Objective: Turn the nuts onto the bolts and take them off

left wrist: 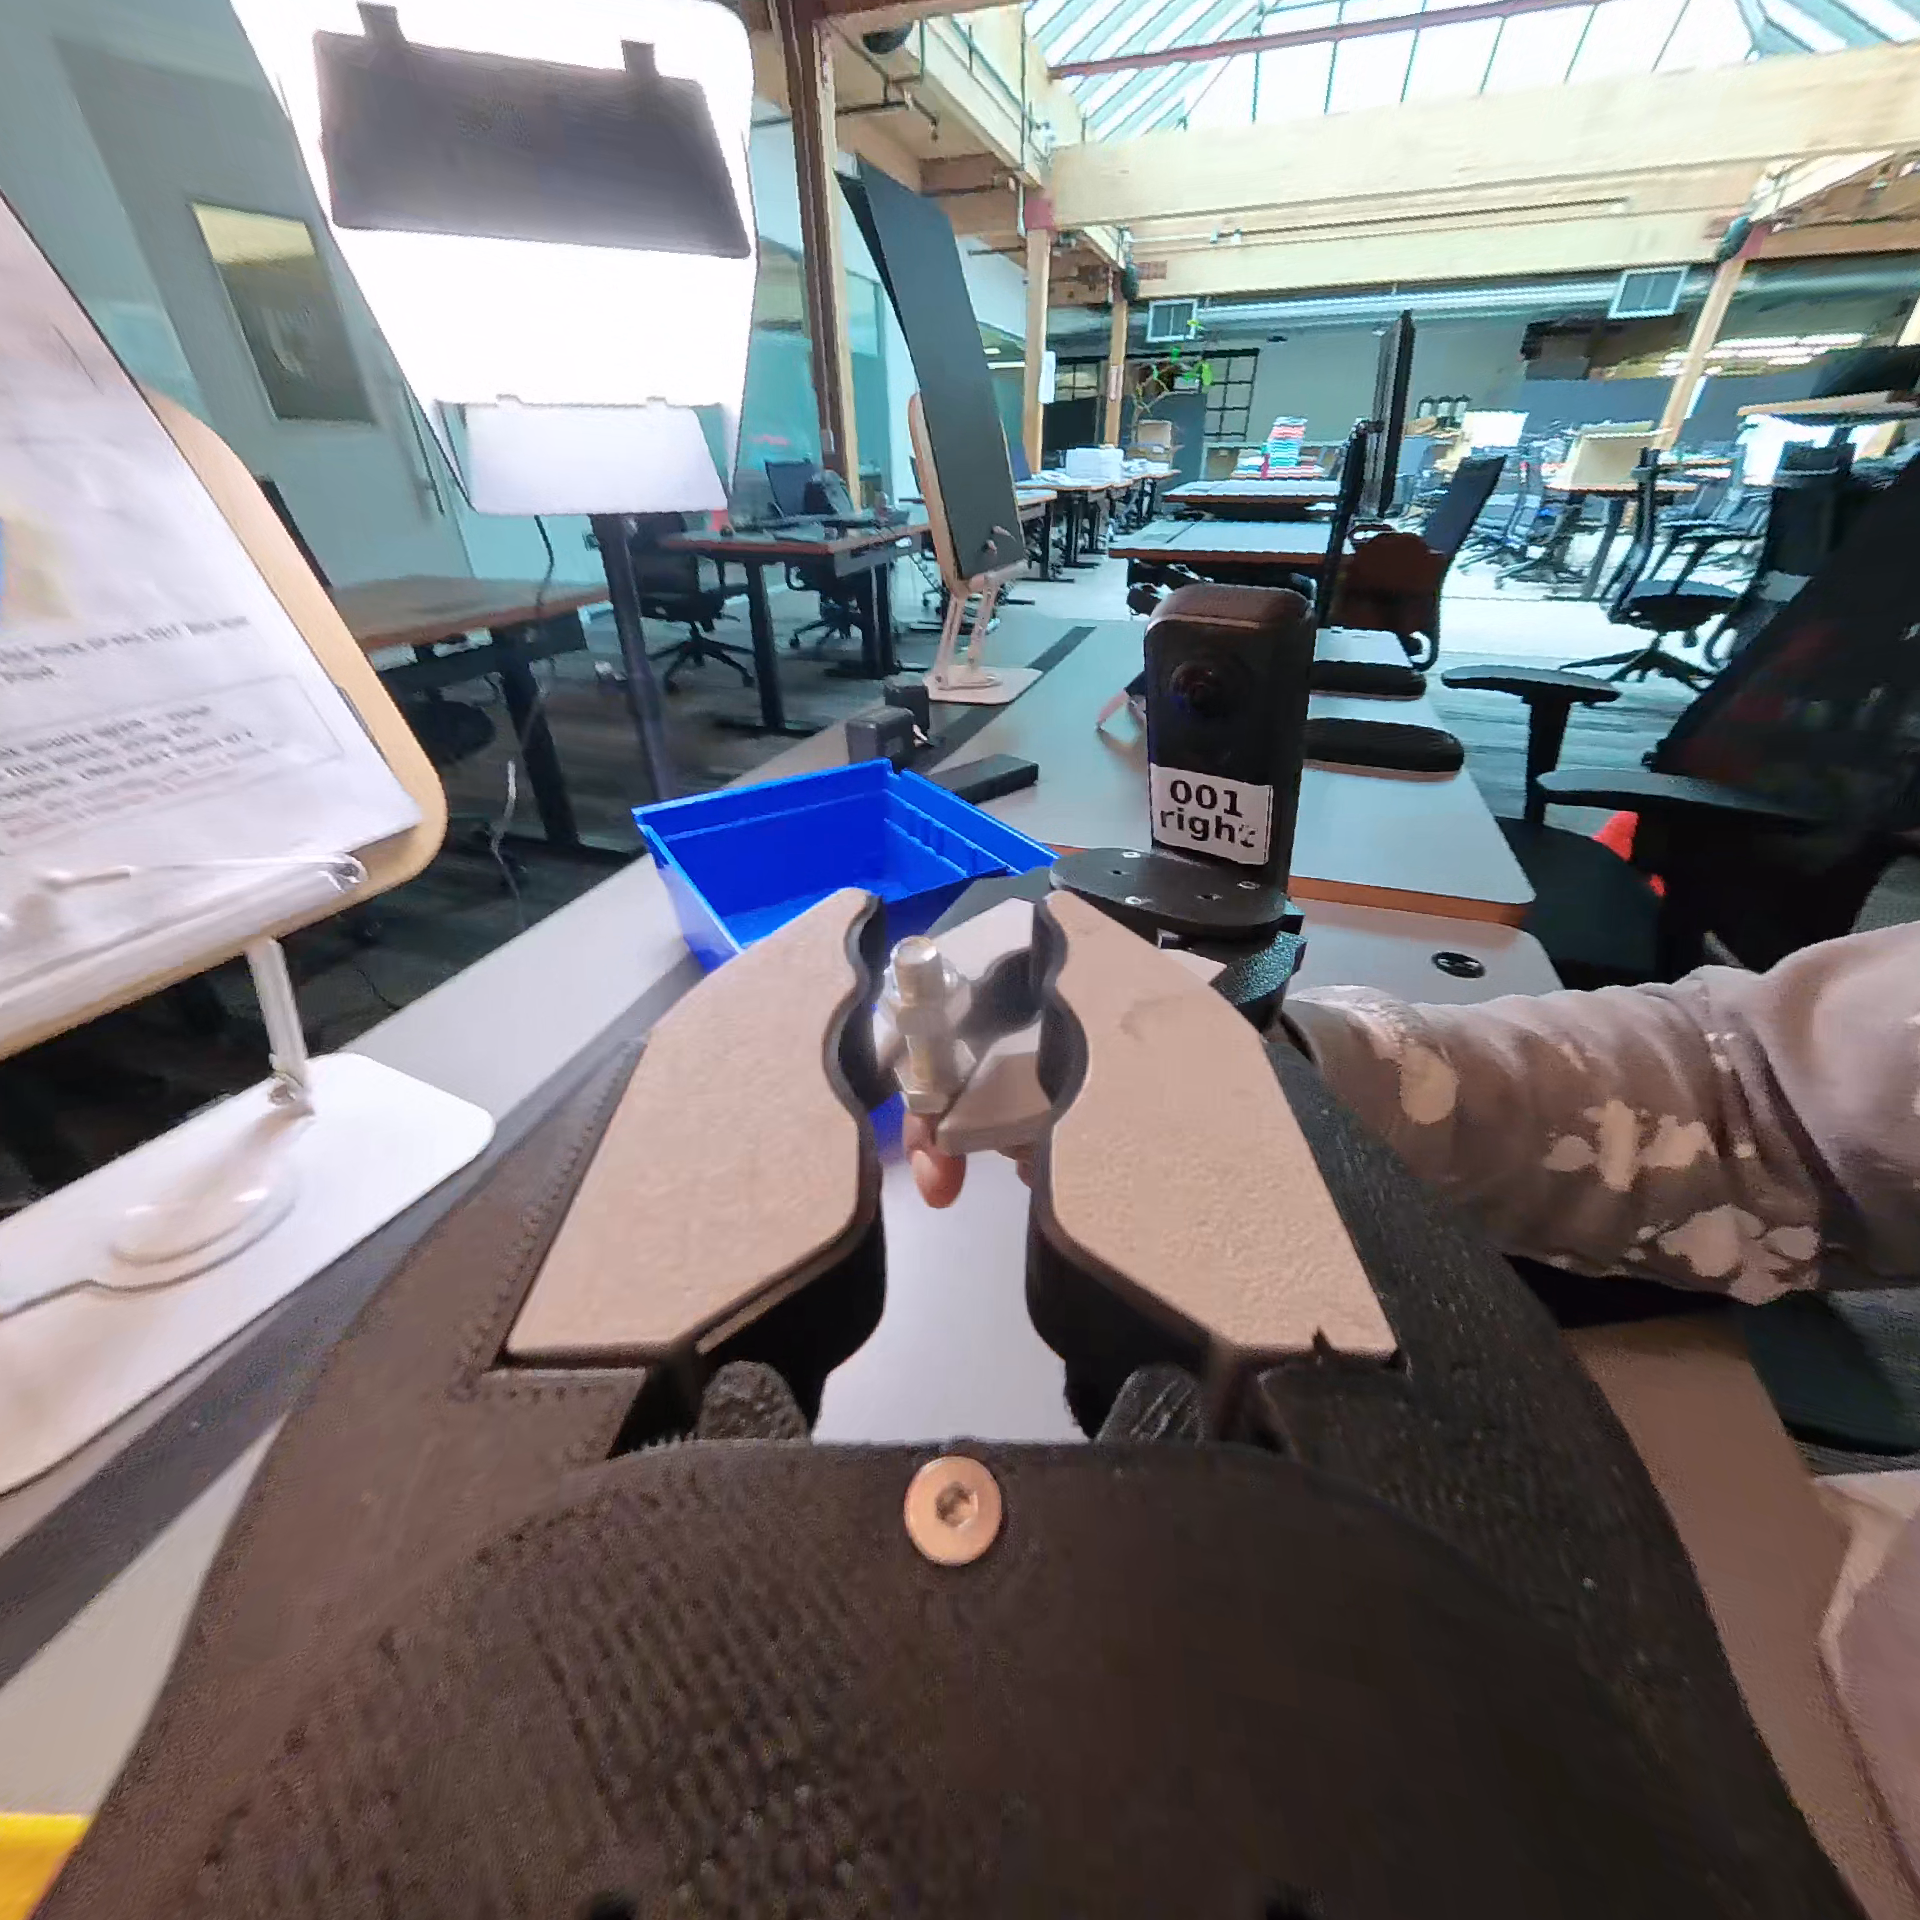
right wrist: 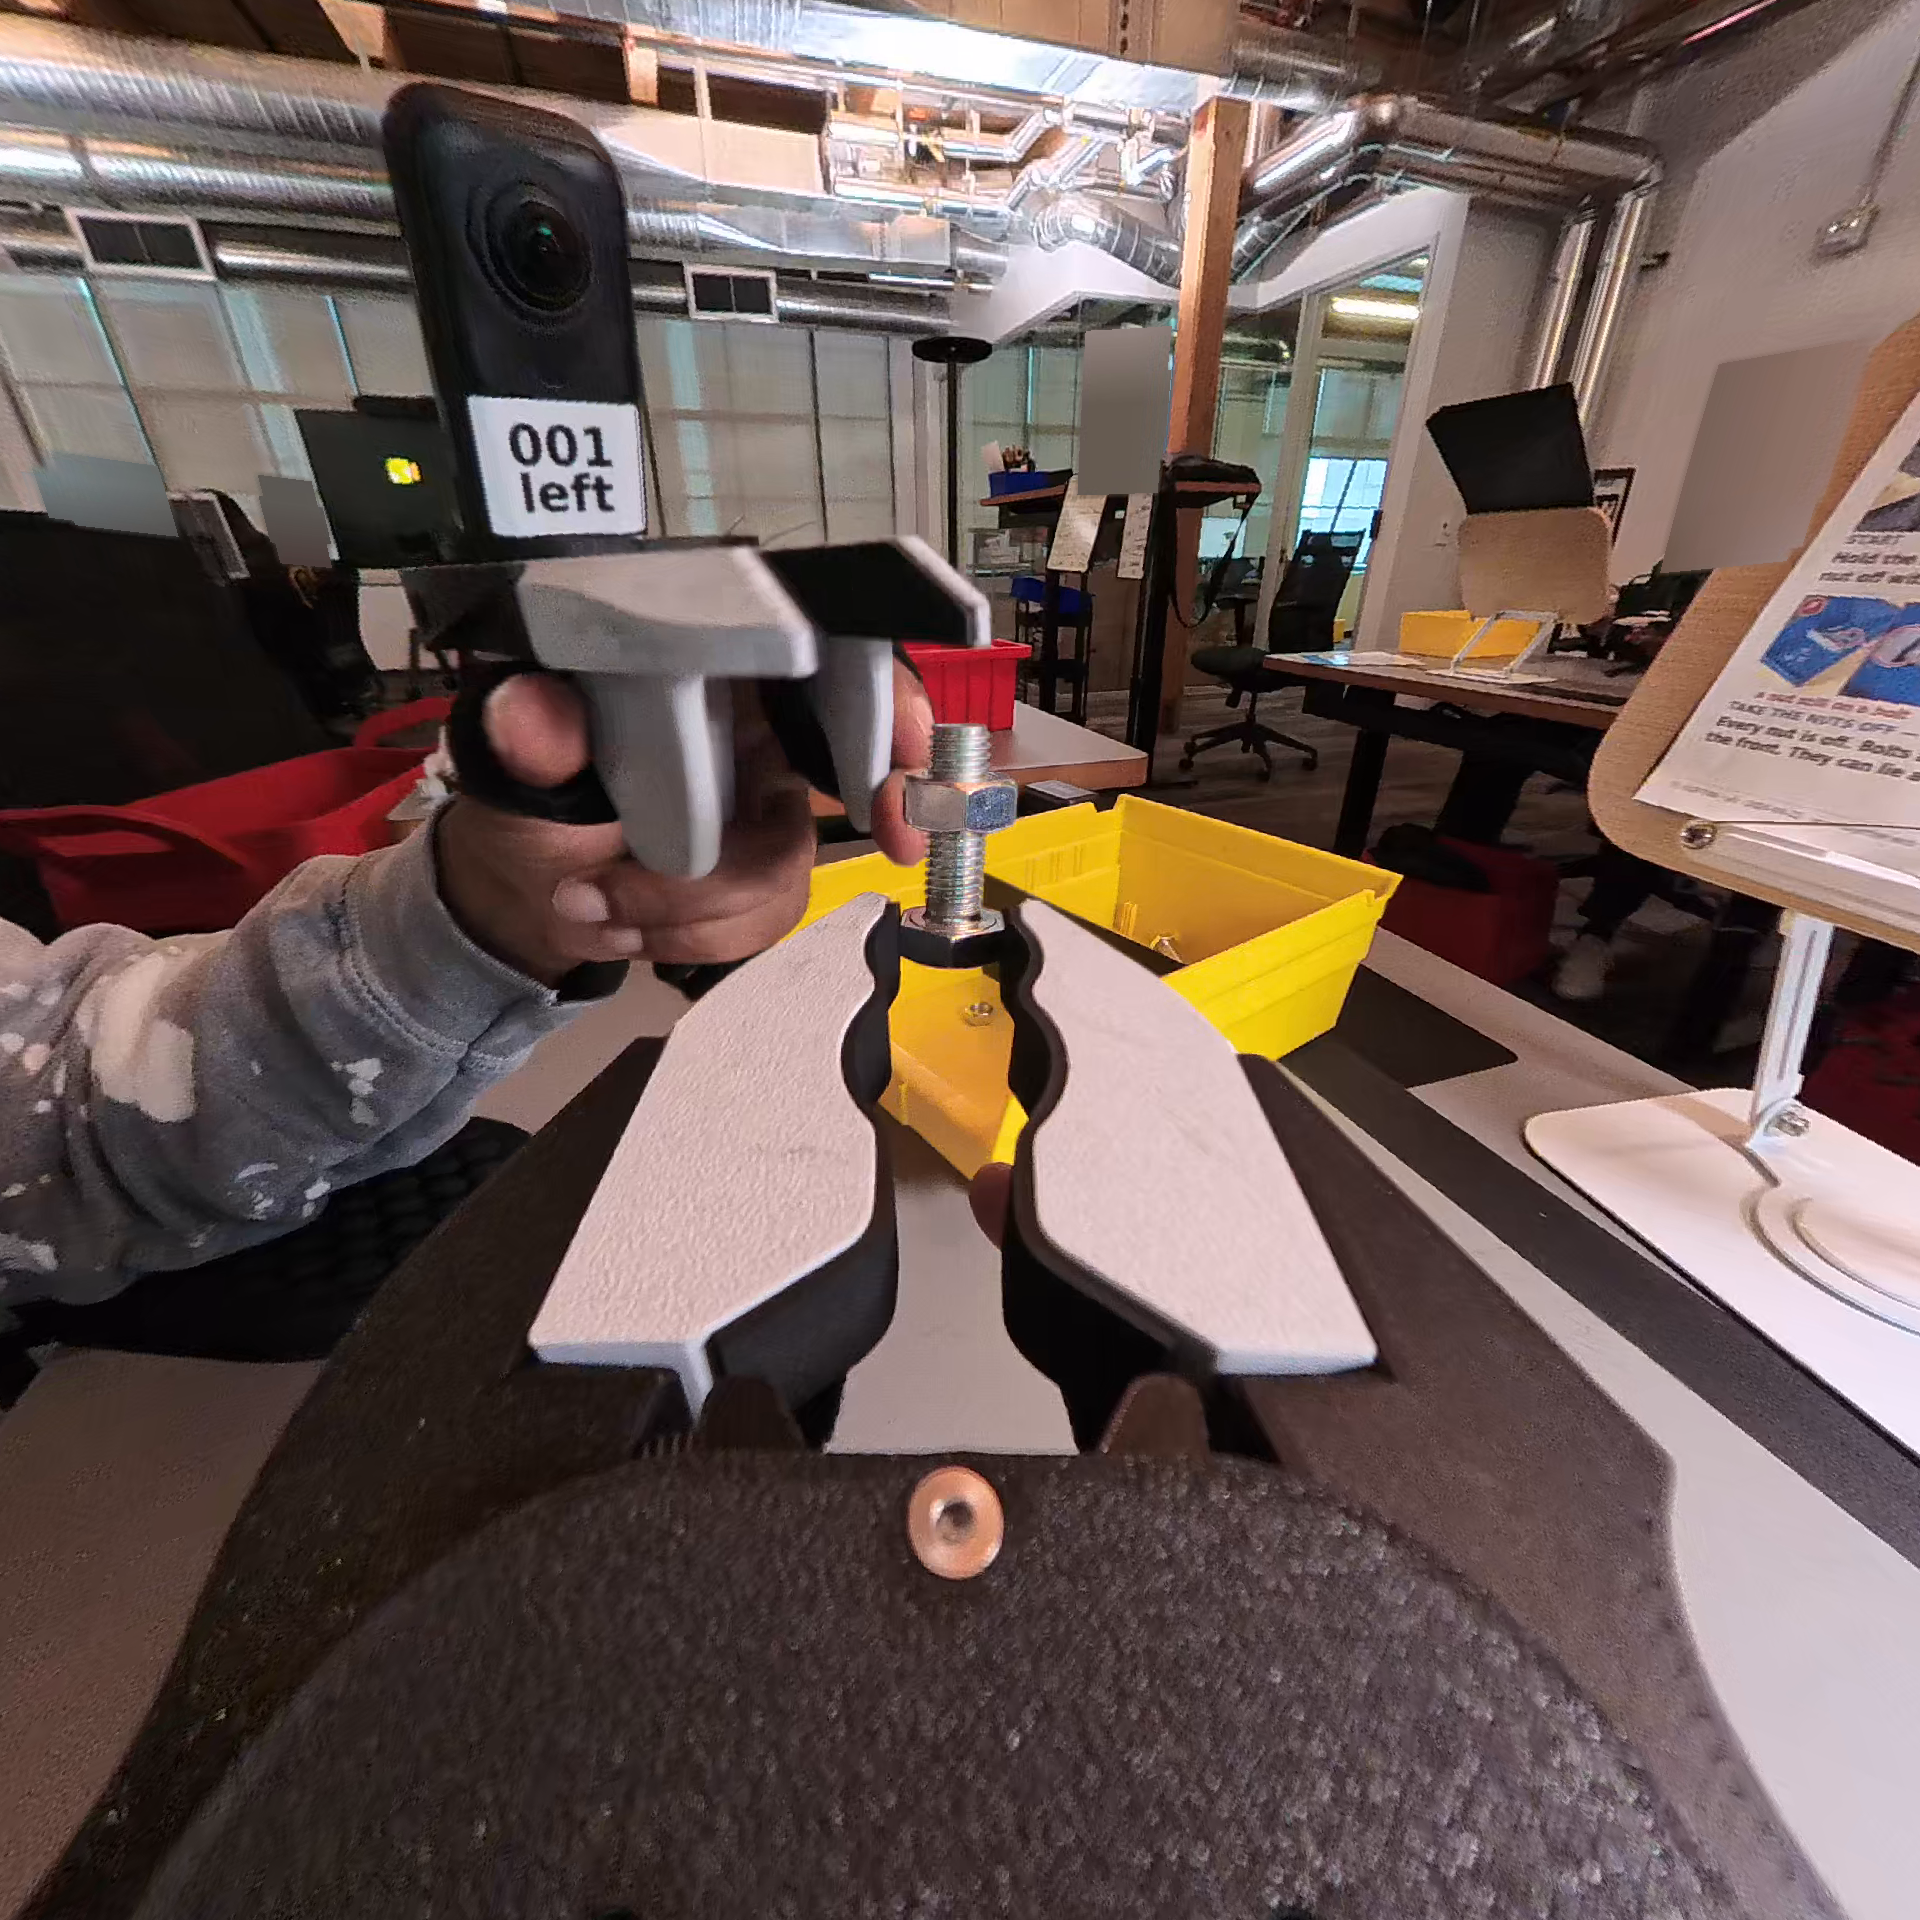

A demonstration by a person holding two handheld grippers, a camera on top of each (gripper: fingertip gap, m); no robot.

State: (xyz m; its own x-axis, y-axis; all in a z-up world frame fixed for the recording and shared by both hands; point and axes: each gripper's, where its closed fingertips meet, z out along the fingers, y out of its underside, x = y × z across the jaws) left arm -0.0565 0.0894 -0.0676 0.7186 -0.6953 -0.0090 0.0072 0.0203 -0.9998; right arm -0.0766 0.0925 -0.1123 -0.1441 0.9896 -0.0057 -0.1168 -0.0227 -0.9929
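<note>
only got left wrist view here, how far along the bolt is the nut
observer: About midway. The nut has bare thread showing above and below it on the upright bolt.
operator: ok and whats holding it at the bottom, cant see under there
observer: The right gripper has its fingertips closed on the dark hex base at the bolt's lower end.
</note>
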